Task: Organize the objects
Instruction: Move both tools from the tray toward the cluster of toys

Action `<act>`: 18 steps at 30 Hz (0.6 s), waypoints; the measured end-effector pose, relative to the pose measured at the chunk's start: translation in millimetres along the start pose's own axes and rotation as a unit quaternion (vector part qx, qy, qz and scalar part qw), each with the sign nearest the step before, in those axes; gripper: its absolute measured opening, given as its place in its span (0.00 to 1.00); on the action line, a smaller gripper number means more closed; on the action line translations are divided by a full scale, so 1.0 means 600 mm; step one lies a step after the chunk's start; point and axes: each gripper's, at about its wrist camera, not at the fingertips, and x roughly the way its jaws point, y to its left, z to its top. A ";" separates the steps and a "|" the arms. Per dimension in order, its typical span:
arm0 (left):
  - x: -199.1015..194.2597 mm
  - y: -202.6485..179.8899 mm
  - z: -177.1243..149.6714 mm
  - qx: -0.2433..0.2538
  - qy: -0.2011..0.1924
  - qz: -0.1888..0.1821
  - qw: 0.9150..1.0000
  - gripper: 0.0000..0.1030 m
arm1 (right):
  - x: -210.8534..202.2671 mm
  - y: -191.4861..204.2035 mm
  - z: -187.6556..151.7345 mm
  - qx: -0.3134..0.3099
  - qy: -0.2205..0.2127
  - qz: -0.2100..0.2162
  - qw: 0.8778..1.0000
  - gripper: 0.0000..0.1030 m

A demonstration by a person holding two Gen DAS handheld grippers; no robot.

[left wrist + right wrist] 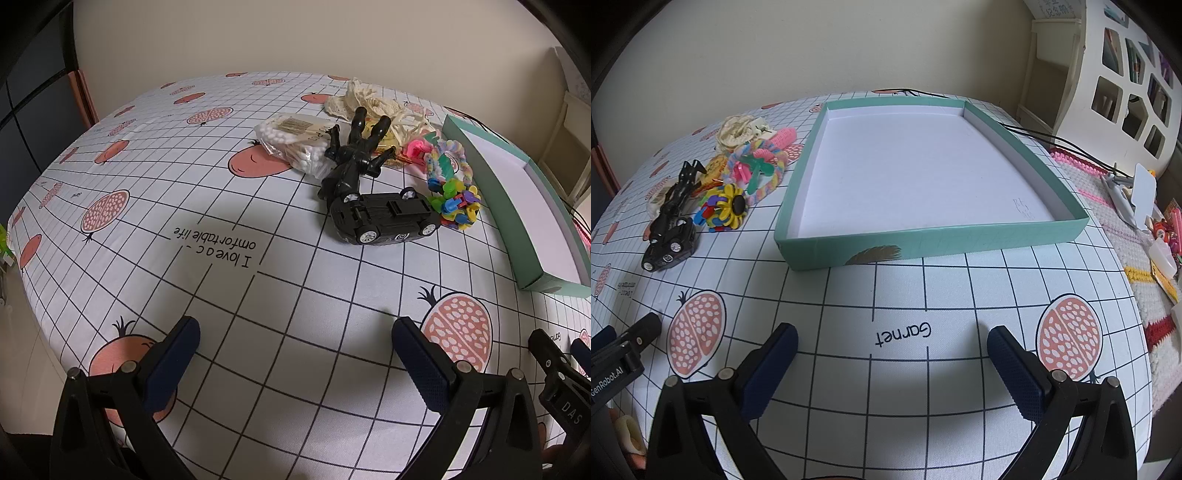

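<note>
We risk snagging the heap: the toy car, the black figure, the colourful flower toy and the bag of cotton swabs lie touching and overlapping, so a careless pinch could drag a neighbour along or push the car off its side. Our left gripper and right gripper both hang with jaws spread wide and empty. The heap sits well beyond our left jaws, just beside the empty green box, which lies ahead of our right jaws.
</note>
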 end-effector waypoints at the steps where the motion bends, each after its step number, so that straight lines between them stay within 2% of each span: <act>1: 0.000 0.001 0.000 0.001 0.000 -0.001 1.000 1.00 | 0.000 0.000 0.000 0.000 0.000 0.000 1.000 1.00; 14: -0.002 0.001 -0.001 0.001 -0.003 0.000 1.000 1.00 | 0.000 -0.001 0.000 0.000 -0.001 0.000 1.000 1.00; 15: -0.001 0.000 0.000 0.043 -0.002 -0.031 0.999 1.00 | 0.000 -0.001 0.000 0.000 -0.001 0.000 1.000 1.00; 18: -0.001 0.000 0.000 0.043 -0.001 -0.030 0.999 1.00 | 0.000 -0.002 0.002 -0.002 0.002 0.002 1.000 1.00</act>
